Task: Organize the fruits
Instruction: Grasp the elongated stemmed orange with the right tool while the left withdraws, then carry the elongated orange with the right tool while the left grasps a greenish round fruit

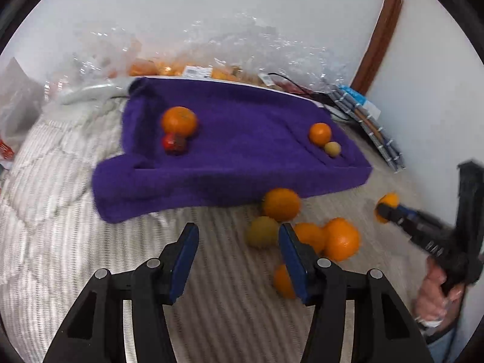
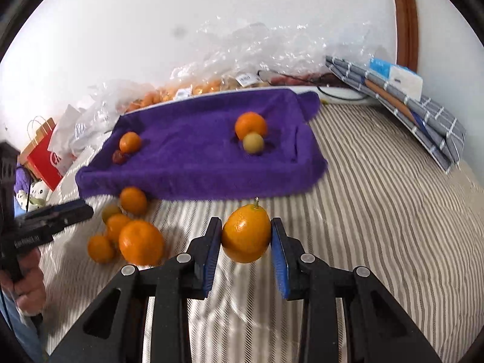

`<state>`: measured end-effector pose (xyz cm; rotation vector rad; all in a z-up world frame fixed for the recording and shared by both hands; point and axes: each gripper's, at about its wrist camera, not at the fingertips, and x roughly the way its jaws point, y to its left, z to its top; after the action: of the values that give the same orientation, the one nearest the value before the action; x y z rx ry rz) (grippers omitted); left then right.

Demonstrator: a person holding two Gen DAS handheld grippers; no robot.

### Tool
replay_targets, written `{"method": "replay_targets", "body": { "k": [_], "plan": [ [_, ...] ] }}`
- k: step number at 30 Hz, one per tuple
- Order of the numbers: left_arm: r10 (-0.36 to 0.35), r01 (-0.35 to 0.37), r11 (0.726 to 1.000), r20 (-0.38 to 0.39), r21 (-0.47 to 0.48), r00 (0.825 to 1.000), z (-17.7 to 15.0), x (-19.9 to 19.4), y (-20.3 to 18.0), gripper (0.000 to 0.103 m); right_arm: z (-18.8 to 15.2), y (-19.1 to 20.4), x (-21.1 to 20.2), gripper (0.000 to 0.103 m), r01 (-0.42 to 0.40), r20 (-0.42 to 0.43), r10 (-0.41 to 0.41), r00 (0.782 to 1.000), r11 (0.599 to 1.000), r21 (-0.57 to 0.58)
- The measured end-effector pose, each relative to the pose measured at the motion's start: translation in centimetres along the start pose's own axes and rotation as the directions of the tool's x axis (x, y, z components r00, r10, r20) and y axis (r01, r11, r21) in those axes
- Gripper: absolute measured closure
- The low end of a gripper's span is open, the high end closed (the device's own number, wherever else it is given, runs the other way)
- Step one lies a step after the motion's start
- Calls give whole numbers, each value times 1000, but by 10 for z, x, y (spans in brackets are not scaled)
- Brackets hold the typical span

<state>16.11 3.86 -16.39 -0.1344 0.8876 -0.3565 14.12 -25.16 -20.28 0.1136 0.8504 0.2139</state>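
Note:
A purple towel-lined tray (image 1: 242,163) (image 2: 187,181) lies on the striped bed. On it, an orange (image 1: 179,120) and a small red fruit (image 1: 174,144) sit at left; an orange (image 1: 320,133) and a small yellow-green fruit (image 1: 332,148) sit at right. Several loose oranges (image 1: 341,238) (image 2: 141,242) and a greenish fruit (image 1: 262,231) lie in front of the tray. My left gripper (image 1: 239,257) is open and empty just left of this pile. My right gripper (image 2: 246,243) is shut on an orange (image 2: 245,233) above the bed; it also shows in the left wrist view (image 1: 388,204).
Clear plastic bags of more fruit (image 2: 211,84) line the wall behind the tray. Folded grey checked cloth with a tissue pack (image 2: 402,90) lies at the right. A red paper bag (image 2: 42,157) stands at the left. A brown door frame (image 1: 381,30) rises at the right.

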Motion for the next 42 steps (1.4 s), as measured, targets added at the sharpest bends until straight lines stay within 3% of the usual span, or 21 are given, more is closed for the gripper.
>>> {"method": "replay_targets", "body": {
  "k": [8, 10, 15, 18, 24, 29, 31, 36, 38, 42],
  "plan": [
    [-30, 24, 995, -61, -101, 998, 1, 23, 1, 63, -9, -1, 0, 70, -31, 13, 31, 999, 999, -42],
    [-72, 63, 989, -63, -133, 995, 1, 26, 3, 68, -10, -2, 0, 70, -40, 9, 41, 999, 998, -39],
    [-94, 86, 990, -67, -113, 993, -2, 28, -7, 78, -8, -5, 13, 70, -26, -50, 25, 998, 1000, -14],
    [-67, 61, 994, -68, -89, 995, -1, 28, -13, 78, -8, -4, 11, 70, -23, -50, 22, 999, 1000, -17],
    [-58, 52, 990, -38, -129, 998, -2, 17, -1, 78, -9, 1, 19, 70, 2, -90, -6, 996, 999, -44],
    [93, -94, 992, -17, -86, 996, -6, -1, 8, 78, -10, 5, 17, 70, 20, -88, -26, 996, 997, -69],
    [122, -123, 990, -24, -66, 992, -10, 1, 11, 78, -11, 5, 18, 70, 17, -88, -23, 996, 998, -66],
    [131, -129, 991, 34, -47, 991, -17, 0, 11, 76, -11, 3, 17, 70, 2, -90, -6, 996, 999, -49],
    [89, -88, 995, 3, -53, 996, -16, 7, 13, 77, -11, 3, 17, 70, -2, -92, -3, 996, 999, -47],
    [45, -44, 997, 20, -68, 999, -18, 3, 15, 78, -11, 3, 18, 70, 0, -92, -4, 996, 999, -49]
  ]
}}
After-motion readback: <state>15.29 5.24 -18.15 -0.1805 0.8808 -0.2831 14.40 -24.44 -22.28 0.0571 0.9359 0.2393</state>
